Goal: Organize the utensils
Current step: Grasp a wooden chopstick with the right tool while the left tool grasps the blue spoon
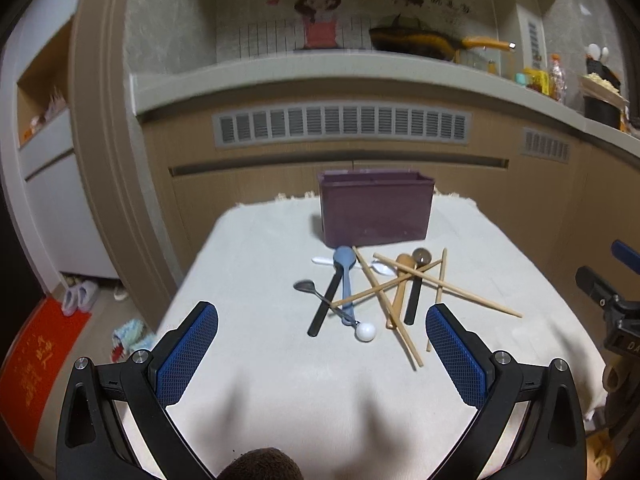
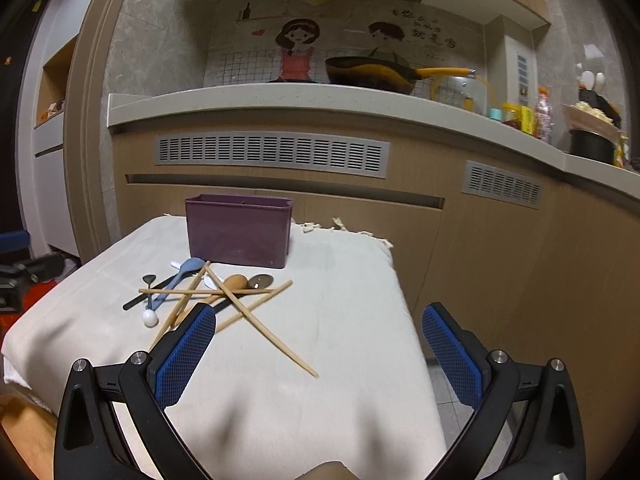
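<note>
1. The left tool [image 1: 322,354] hovers over the near part of the cloth-covered bench [image 1: 280,392], its blue-padded fingers spread wide and holding nothing.
2. The right tool [image 2: 318,354] is likewise spread and empty, over the bench's right near corner.
3. The heap of utensils lies straight ahead of the left tool, between its fingers' line of sight; from the right tool it lies ahead and to the left. I judge the left hand better placed for most of the heap.
4. Nearest the left tool is the slim metal spoon with a white ball end [image 1: 366,331], ball toward the tool, bowl pointing ahead-left.
5. The pale wooden chopsticks [image 1: 394,312] cross over the heap; one long stick runs out toward the right tool, its tip the closest thing to that tool, so it looks like the right hand's easiest pick.
6. The light blue plastic spoon [image 1: 345,276], black-handled spoon [image 1: 325,304] and wooden spoon [image 1: 401,280] point bowls away, handles toward the tools.
7. Farthest stands the upright purple rectangular plastic holder [image 1: 376,210], open-topped, just behind the heap.
</note>
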Demonstrator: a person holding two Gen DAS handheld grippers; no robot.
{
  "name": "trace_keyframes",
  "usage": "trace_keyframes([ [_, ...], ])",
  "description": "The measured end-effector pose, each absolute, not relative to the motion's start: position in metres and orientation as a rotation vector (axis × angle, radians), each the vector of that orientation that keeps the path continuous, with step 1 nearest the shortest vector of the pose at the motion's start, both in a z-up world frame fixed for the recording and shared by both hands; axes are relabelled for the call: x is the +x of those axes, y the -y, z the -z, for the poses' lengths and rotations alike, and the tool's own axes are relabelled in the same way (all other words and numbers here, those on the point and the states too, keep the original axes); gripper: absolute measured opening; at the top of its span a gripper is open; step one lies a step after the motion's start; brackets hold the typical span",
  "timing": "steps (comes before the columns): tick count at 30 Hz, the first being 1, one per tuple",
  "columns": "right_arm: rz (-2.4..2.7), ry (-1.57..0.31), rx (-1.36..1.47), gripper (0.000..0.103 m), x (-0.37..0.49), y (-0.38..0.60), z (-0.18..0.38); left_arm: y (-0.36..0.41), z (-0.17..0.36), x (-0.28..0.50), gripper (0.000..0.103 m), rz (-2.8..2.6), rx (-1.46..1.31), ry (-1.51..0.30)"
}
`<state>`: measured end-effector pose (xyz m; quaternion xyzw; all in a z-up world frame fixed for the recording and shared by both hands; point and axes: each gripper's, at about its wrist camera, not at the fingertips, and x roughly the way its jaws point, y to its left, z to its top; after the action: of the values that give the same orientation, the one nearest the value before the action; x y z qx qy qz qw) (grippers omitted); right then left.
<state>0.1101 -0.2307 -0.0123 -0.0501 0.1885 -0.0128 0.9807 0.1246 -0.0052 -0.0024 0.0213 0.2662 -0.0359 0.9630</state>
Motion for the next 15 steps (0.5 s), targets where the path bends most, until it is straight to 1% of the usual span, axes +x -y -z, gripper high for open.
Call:
trace_keyframes([
  [8, -0.021, -0.479, -0.12, 0.103, 0.177, 0.221, 0.022, 0.011, 0.028, 0.193, 0.103, 0.145, 0.059, -0.665],
  [15, -0.105, -0.594, -0.123, 0.103, 0.24, 0.206, 0.04, 0.009, 0.041, 0.225, 0.103, 0.077, 0.132, -0.646],
])
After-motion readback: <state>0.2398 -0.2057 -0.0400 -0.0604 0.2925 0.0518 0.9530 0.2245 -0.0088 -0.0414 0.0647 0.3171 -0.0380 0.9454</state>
